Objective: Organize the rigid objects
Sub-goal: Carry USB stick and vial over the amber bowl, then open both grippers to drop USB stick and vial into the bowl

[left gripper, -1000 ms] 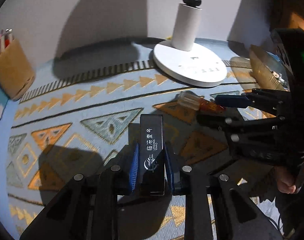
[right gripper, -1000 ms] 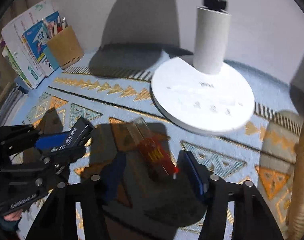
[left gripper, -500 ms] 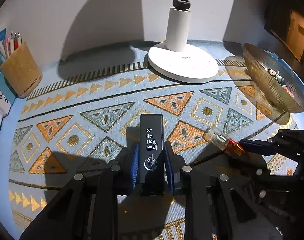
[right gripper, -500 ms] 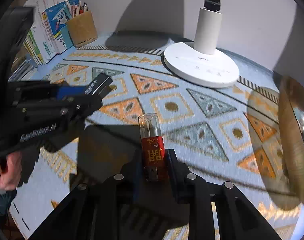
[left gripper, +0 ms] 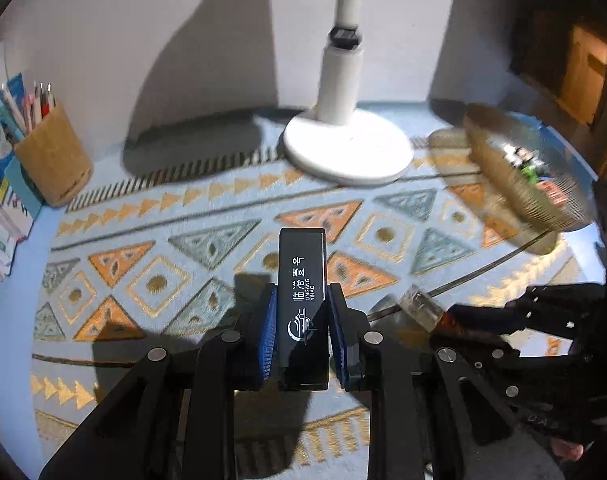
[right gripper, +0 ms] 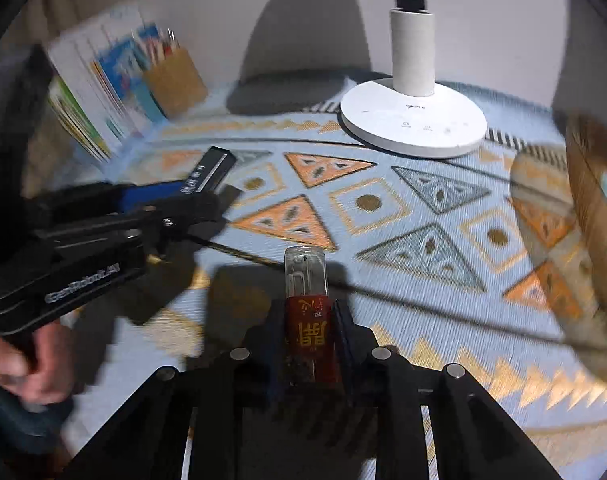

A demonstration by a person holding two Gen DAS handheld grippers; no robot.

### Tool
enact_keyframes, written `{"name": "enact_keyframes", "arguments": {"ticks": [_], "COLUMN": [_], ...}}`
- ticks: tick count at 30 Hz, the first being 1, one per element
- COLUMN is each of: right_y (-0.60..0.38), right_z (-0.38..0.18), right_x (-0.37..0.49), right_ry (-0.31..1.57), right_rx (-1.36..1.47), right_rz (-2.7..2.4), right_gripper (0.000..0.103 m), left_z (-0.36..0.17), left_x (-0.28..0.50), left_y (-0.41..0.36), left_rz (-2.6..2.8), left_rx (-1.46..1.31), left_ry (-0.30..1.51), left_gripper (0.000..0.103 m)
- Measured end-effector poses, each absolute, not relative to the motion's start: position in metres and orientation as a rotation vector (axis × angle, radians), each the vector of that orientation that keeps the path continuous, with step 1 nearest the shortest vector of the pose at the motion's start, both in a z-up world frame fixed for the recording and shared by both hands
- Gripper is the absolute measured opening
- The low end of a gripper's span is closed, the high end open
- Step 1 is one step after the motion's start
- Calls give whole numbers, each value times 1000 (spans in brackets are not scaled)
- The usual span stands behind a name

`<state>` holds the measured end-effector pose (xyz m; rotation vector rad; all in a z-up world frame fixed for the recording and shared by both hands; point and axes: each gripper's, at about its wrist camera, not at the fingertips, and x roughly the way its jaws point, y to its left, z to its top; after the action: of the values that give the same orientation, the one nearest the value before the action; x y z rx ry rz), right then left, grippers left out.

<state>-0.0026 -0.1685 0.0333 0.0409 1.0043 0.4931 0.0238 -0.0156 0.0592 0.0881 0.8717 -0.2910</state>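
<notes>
Left wrist view, grip: the left gripper [left gripper: 302, 334] is clamped on a black lighter [left gripper: 303, 300] with white lettering; both blue pads press its flanks, the lower half sits between them, the upper half sticks out ahead.
Left wrist view, landmark: the white lamp base [left gripper: 348, 151] stands at the back of the patterned mat [left gripper: 175, 240]. The held lighter hangs in front of the lamp base, clear of the mat.
Left wrist view, goal: a ribbed golden bowl [left gripper: 519, 172] sits right of the lamp base with small items already in it. I take it to be where these things belong.
Left wrist view, bystanders: a cork pen cup [left gripper: 53, 160] stands far left of the lamp base, out of the way.
Right wrist view, grip: the right gripper [right gripper: 310, 344] is closed on a red lighter with a clear top [right gripper: 308, 300], held upright in front of the lamp base [right gripper: 413, 124].
Right wrist view, neighbour: the left gripper [right gripper: 175, 200] shows to the left of the lamp base with its black lighter [right gripper: 209, 170], well apart from the red one.
Right wrist view, goal: the bowl [right gripper: 591, 216] is a blur at the right edge, right of the lamp base.
Advice: carry one lighter at a time over the bowl's rim and release low. I would send the right hand first, being nearer, so the tools do not cross.
</notes>
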Motion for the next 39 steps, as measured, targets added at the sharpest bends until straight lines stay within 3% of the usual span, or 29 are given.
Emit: {"name": "enact_keyframes", "arguments": {"ticks": [9, 17, 21, 31, 39], "right_y": [-227, -344, -410, -488, -492], "right_z": [95, 182, 202, 135, 100], "right_x": [-33, -45, -36, 13, 36], "right_ry": [860, 636, 599, 758, 839], "right_rx": [159, 226, 332, 402, 418], "right_rz": [434, 137, 25, -181, -142], "right_gripper": [23, 23, 23, 23, 23], "left_z": [119, 188, 187, 100, 86], "left_x": [10, 23, 56, 114, 118], "left_y": [-64, -156, -209, -303, -321], "left_rz": [-393, -564, -771, -768, -768], "left_rx": [112, 80, 7, -2, 11], "left_ry": [758, 635, 741, 951, 981], "left_gripper": [21, 21, 21, 21, 21]}}
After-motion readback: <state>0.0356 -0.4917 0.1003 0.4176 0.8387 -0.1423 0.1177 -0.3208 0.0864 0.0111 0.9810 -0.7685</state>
